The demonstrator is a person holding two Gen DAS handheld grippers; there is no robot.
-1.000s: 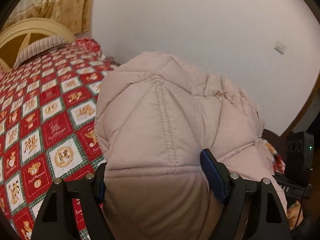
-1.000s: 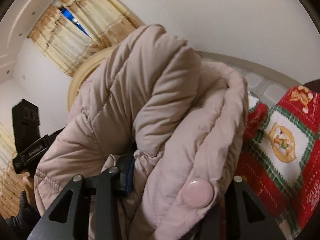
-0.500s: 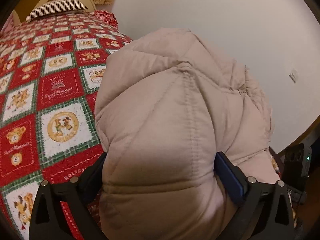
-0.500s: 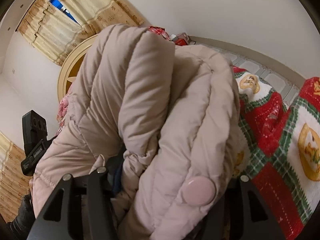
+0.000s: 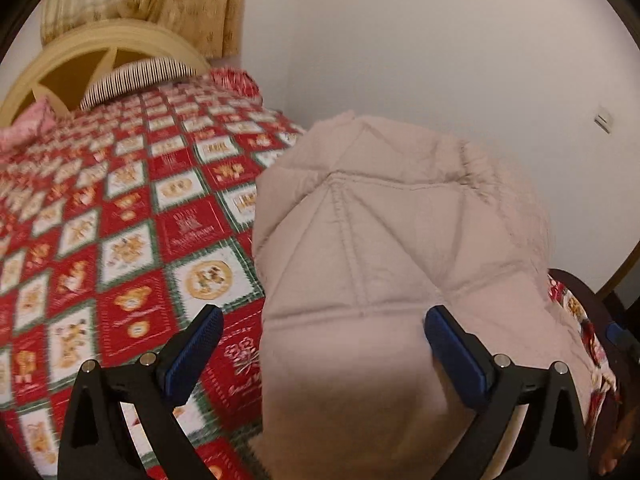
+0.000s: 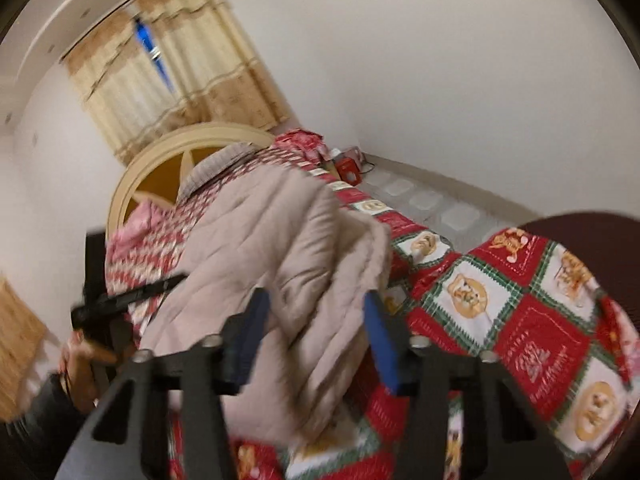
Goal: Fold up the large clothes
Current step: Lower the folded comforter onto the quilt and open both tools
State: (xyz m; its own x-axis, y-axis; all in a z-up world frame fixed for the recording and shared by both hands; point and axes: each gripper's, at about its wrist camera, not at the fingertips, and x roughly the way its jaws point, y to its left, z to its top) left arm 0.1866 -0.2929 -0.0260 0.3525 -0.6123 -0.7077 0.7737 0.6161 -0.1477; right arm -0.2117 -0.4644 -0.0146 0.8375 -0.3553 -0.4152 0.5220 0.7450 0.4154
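A pale pink quilted puffer jacket lies bundled on the red patchwork bedspread near the bed's foot. My left gripper is open; its right pad touches the jacket's side, and the left pad stands apart over the bedspread. The jacket also shows in the right wrist view. My right gripper is open, with the jacket's folded edge lying loose between its blue pads. The left gripper appears blurred at the left of the right wrist view.
A cream headboard and striped pillow stand at the far end. A white wall runs along the bed's right side. Tiled floor and a red box lie beside the bed. A dark footboard is at right.
Both grippers have opened and let go of the jacket, which now rests on the bed. Both have pulled back a little, and more bedspread shows.
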